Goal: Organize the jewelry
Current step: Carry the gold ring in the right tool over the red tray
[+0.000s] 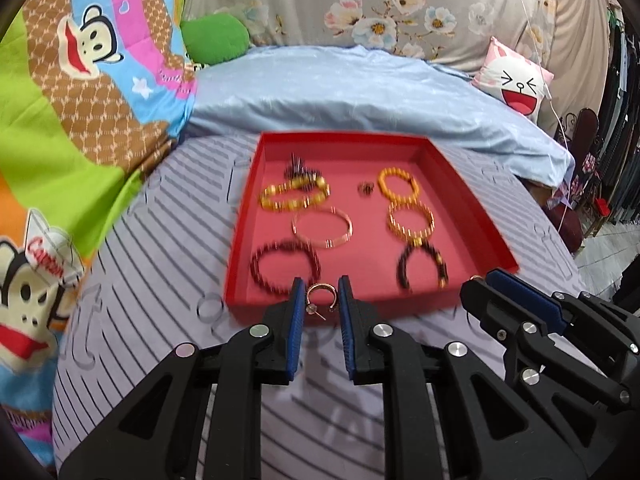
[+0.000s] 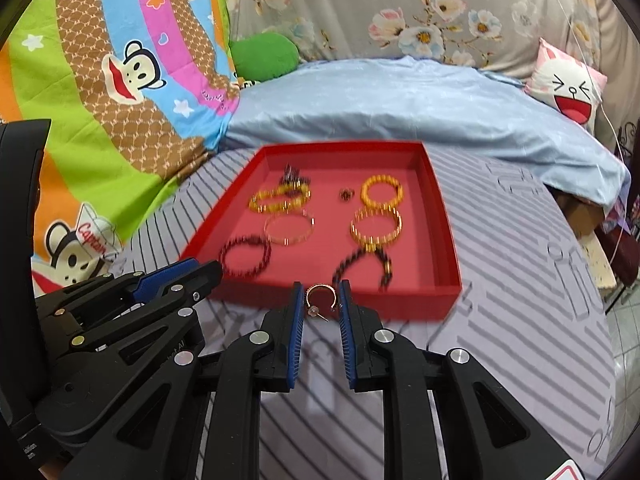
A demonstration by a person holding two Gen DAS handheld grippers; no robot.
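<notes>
A red tray (image 1: 244,236) (image 2: 444,216) on a striped grey cloth holds several bracelets: yellow bead ones (image 1: 398,184), a thin gold bangle (image 1: 322,226), dark bead ones (image 1: 284,264) and a small ring (image 1: 365,189). My left gripper (image 1: 320,298) is shut on a small gold hoop earring (image 1: 320,290) just in front of the tray's near wall. My right gripper (image 2: 320,300) is shut on a matching gold hoop earring (image 2: 320,292), also at the near wall. Each gripper shows in the other's view, the right one (image 1: 486,280) and the left one (image 2: 200,270).
A blue sheet (image 1: 360,88) lies behind the tray. A cartoon monkey blanket (image 1: 80,80) is at the left, a green cushion (image 1: 214,36) and a floral cloth behind, a pink face pillow (image 1: 516,76) at the right. The cloth drops off at the right edge.
</notes>
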